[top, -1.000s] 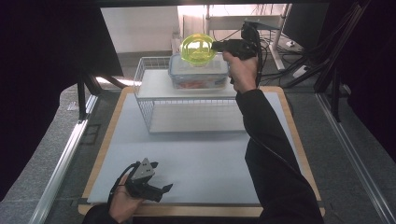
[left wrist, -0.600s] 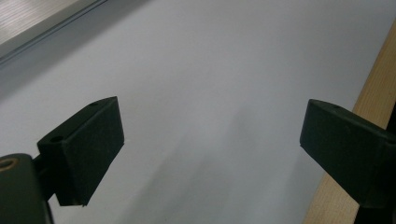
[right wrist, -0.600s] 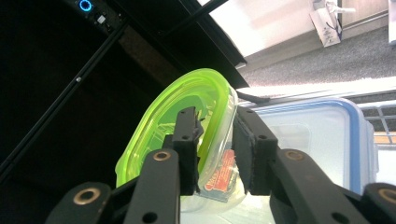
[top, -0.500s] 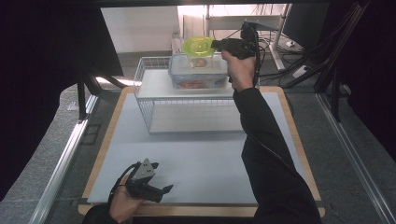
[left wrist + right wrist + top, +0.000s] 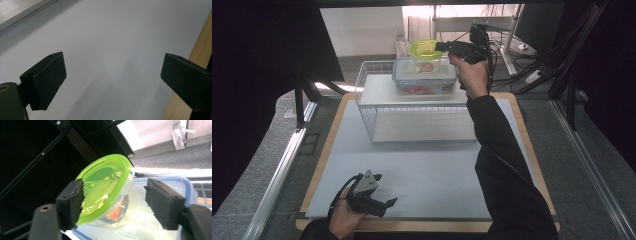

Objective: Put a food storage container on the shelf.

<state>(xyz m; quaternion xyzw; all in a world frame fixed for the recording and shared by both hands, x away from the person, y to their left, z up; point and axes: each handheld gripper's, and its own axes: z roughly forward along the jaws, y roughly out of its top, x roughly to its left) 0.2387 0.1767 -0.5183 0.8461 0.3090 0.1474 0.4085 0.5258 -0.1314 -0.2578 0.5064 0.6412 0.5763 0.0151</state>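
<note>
Near the person, the left gripper (image 5: 374, 200) rests low on the white mat (image 5: 427, 170), close to the wooden edge (image 5: 422, 225) of the table. Its jaws stand wide apart with nothing between them, and it is in the same spot as a second ago.

Farther off, a wire rack (image 5: 412, 107) stands on the mat. A big clear box with a blue rim (image 5: 424, 77) sits on top of the rack.

At the far end, the right gripper (image 5: 447, 47) is beside the small tub with the green lid (image 5: 426, 50). A second ago the tub was up in the air and tipped on its side. Now it has come down onto the big box and sits nearly flat. In the right gripper view the jaws stand wide, one touching the green lid (image 5: 105, 187) and the other well clear of it. So the tub looks let go, and the stacking seems almost done. The gripper likely just has to pull away without knocking it.
</note>
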